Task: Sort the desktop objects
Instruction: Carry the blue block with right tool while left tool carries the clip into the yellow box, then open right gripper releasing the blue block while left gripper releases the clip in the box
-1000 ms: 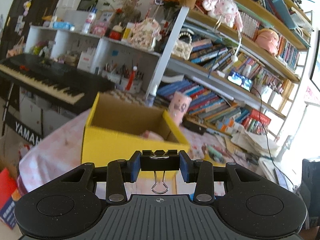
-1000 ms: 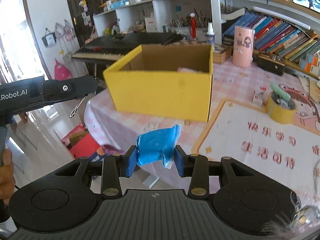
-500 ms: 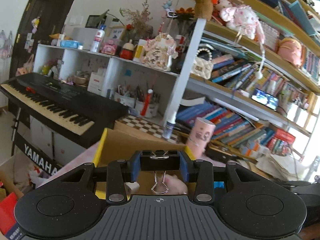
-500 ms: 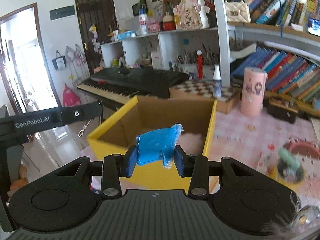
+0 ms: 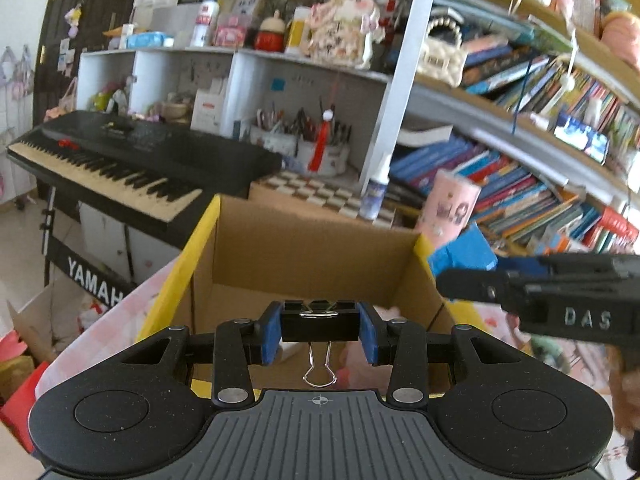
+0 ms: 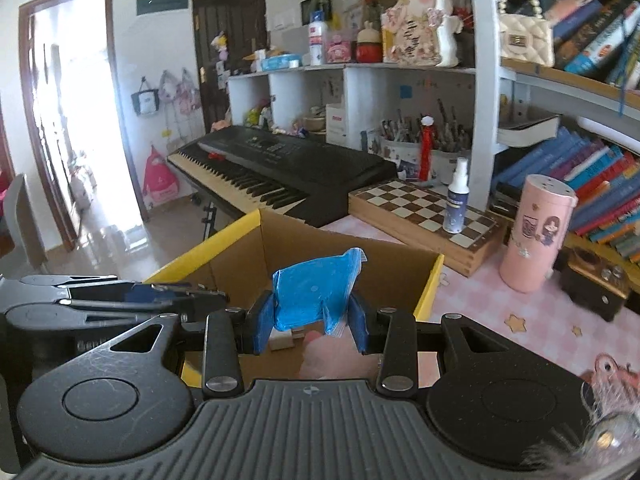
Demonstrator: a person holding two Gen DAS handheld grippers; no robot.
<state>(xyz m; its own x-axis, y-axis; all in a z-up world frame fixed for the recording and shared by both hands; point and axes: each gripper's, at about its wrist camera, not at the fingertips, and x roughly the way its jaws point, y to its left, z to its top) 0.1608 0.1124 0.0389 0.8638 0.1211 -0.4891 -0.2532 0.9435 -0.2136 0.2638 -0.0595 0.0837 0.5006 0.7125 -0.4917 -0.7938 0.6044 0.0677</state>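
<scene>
Both tongs loaded, held over the yellow box.
A black binder clip is clamped in the left tongs above the box opening; a blue packet is pinched in the right tongs, likewise over the box.

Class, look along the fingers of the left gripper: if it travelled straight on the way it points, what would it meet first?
Most likely the far inner wall of the yellow box. The left gripper, shut on a binder clip, points across the box's open top; depth is unclear, so it might just clear the rim.
</scene>
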